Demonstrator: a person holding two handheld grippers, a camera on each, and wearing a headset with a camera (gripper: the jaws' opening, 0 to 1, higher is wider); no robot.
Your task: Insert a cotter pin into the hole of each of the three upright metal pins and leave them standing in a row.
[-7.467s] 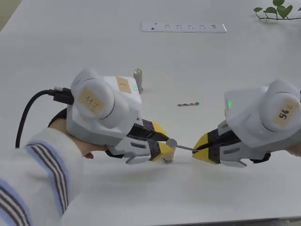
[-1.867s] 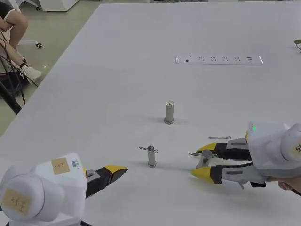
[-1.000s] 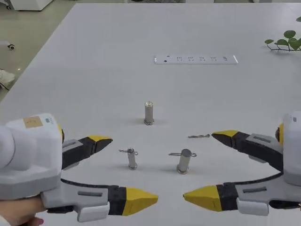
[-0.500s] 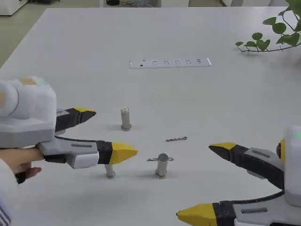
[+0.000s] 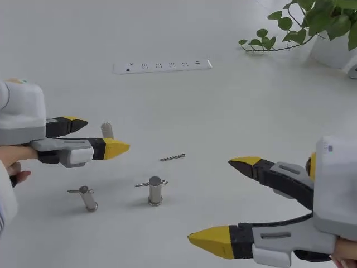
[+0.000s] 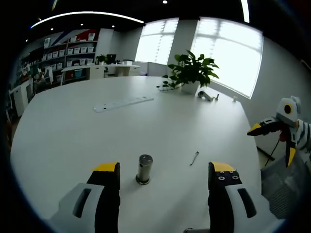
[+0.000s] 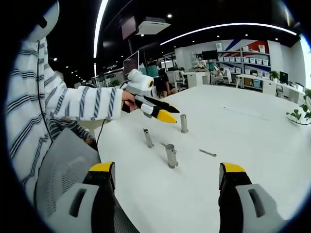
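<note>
The table [image 5: 234,111] is white, matte and flat. At 1 o'clock in the head view, a green leafy plant [image 5: 312,19] trails from a rounded white pot [image 5: 333,51].

The right gripper [image 5: 209,201] sits at 4 o'clock. It has a smooth white shell and black jaws tipped yellow, and its 2 jaws are spread wide with nothing between them. The left gripper [image 5: 109,134], at 9 o'clock, reaches out from a striped sleeve [image 7: 73,104]. Its jaws are also wide apart and grip nothing.

A long, flat white power strip [image 5: 163,66] lies at 12 o'clock; its markings are too small to read.

The 3 pins are short grey metal cylinders with flared feet, and they stand in a triangle rather than a line. The bare pin [image 6: 144,169] is upright just ahead of the left gripper's tips and touches neither. The middle pin [image 5: 155,192] carries a thin wire cotter [image 5: 145,183] crosswise near its top. The left pin [image 5: 88,199], at 9 o'clock from the middle pin, carries a second cotter [image 5: 74,191] in the same way.

A loose cotter pin [image 5: 172,157] lies flat on the table at 1 o'clock from the middle pin, apart from everything.
</note>
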